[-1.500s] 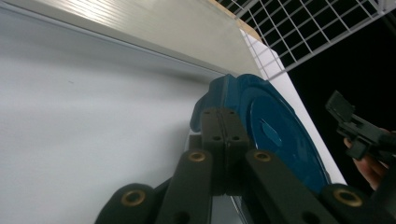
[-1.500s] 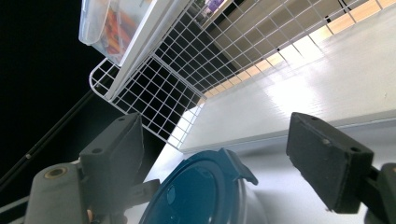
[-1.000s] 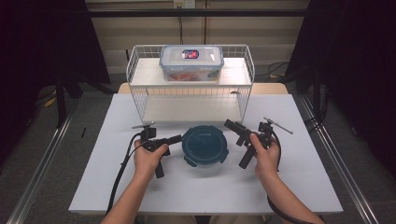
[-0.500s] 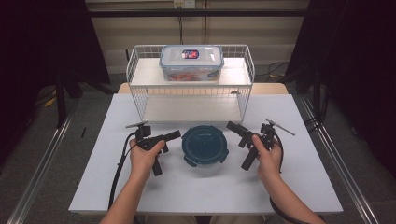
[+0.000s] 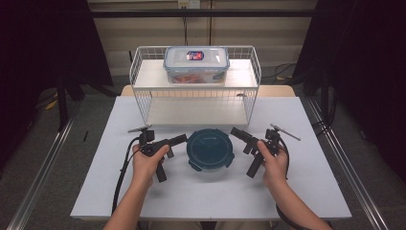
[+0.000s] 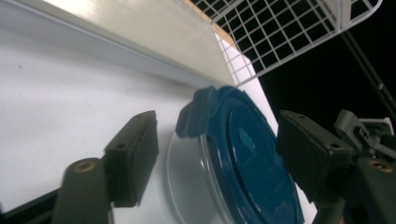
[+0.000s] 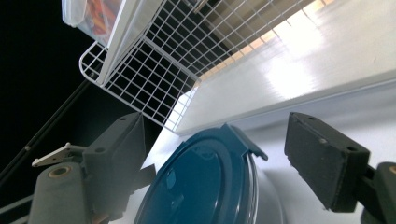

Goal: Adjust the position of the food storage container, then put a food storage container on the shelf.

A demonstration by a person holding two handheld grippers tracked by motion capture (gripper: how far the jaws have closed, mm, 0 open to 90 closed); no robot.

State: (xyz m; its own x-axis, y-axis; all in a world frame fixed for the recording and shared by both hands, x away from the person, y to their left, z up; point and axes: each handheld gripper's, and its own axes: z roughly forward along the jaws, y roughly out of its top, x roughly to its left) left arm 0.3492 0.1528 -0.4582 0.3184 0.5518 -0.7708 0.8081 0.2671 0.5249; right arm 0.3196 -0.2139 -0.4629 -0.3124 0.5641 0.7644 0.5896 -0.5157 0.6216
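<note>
Nearest to the person, two forearms enter from the lower edge of the high view, and each hand holds one gripper above the white table [image 5: 95, 191]; the left gripper [image 5: 180, 139] points to the right, toward the round container with the dark teal lid [image 5: 210, 149], and its jaws have just been opening; in the left gripper view the two black pads stand apart, one on each side of the lid's latch tab [image 6: 196, 114], and they do not press on it, so this gripper is open with the container's edge between the jaws; the right gripper [image 5: 236, 131] points to the left and a little away from the person, at the other side of the same container; its jaws also stand wide, and in the right gripper view the lid rises between them without contact (a tab of the lid sticks out near the right pad); the container itself sits on the table between the two grippers, about in the middle, just in front of the white wire rack [image 5: 143, 103]; farther away, this rack stands at the back part of the table, and on its upper shelf rests a clear rectangular box [image 5: 196, 64] with a closed lid and some red and orange content inside; behind the rack the room is dark.
</note>
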